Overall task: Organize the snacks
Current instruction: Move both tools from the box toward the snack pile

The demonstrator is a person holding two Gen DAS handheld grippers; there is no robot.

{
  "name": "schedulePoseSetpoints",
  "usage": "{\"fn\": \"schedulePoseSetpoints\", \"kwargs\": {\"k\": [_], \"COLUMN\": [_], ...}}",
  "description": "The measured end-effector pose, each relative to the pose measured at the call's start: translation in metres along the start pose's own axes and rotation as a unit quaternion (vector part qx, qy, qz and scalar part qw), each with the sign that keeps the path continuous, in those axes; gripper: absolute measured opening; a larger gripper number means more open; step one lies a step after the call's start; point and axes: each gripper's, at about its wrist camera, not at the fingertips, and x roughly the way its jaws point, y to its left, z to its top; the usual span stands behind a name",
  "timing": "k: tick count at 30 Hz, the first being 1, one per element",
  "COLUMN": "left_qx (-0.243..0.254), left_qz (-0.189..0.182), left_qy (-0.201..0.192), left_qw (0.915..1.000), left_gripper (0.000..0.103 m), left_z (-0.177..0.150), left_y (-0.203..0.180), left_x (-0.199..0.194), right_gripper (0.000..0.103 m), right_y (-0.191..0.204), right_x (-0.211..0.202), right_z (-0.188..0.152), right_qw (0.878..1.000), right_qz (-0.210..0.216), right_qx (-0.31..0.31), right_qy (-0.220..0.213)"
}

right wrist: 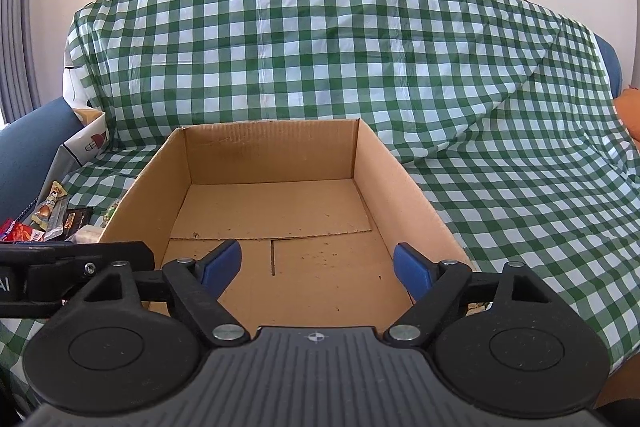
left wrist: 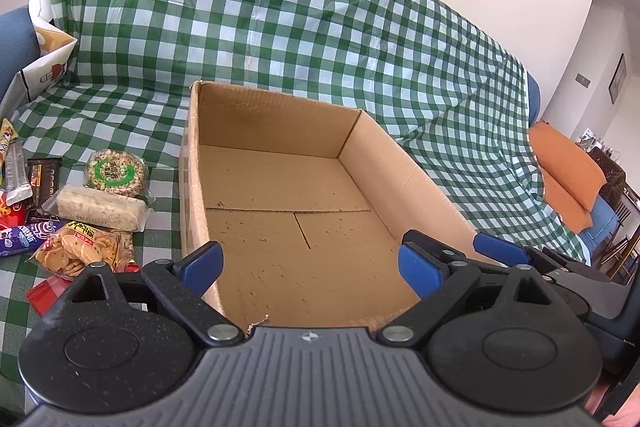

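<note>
An open, empty cardboard box (left wrist: 192,163) (right wrist: 404,179) sits on a green checked cloth. Snack packs lie left of it: a round green-labelled nut cake (left wrist: 116,171), a pale rice bar (left wrist: 100,207), a bag of small biscuits (left wrist: 80,251), a dark chocolate pack (left wrist: 45,183) and a purple pack (left wrist: 20,237). My left gripper (left wrist: 310,265) is open and empty over the box's near end. My right gripper (right wrist: 318,265) is open and empty over the box's near edge. It also shows in the left wrist view (left wrist: 500,247). Some snacks show at the left of the right wrist view (right wrist: 48,219).
The checked cloth (left wrist: 280,27) drapes a blue sofa's seat and back. A white paper bag (left wrist: 48,59) stands at the far left. An orange cushion (left wrist: 568,175) lies at the right, with wooden furniture (left wrist: 618,219) beyond.
</note>
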Motion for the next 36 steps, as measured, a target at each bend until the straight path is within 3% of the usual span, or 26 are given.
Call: {"fn": "schedulePoseSetpoints", "kwargs": {"k": [14, 32, 36], "left_qx": [0.000, -0.016, -0.007], "left_qz": [-0.012, -0.045, -0.061], "left_qy": [0.001, 0.004, 0.005], "left_qw": [0.9999, 0.9989, 0.9981], "left_gripper": [0.092, 0.050, 0.025], "left_z": [0.000, 0.009, 0.010], "left_y": [-0.003, 0.022, 0.024], "left_x": [-0.004, -0.025, -0.030], "right_gripper": [0.078, 0.078, 0.074], "right_y": [0.006, 0.024, 0.029], "right_x": [-0.003, -0.017, -0.019], "right_z": [0.000, 0.007, 0.012], "right_qw": [1.000, 0.999, 0.998], "right_qz": [0.003, 0.023, 0.034], "right_qx": [-0.006, 0.008, 0.020], "right_qy": [-0.010, -0.040, -0.038]}}
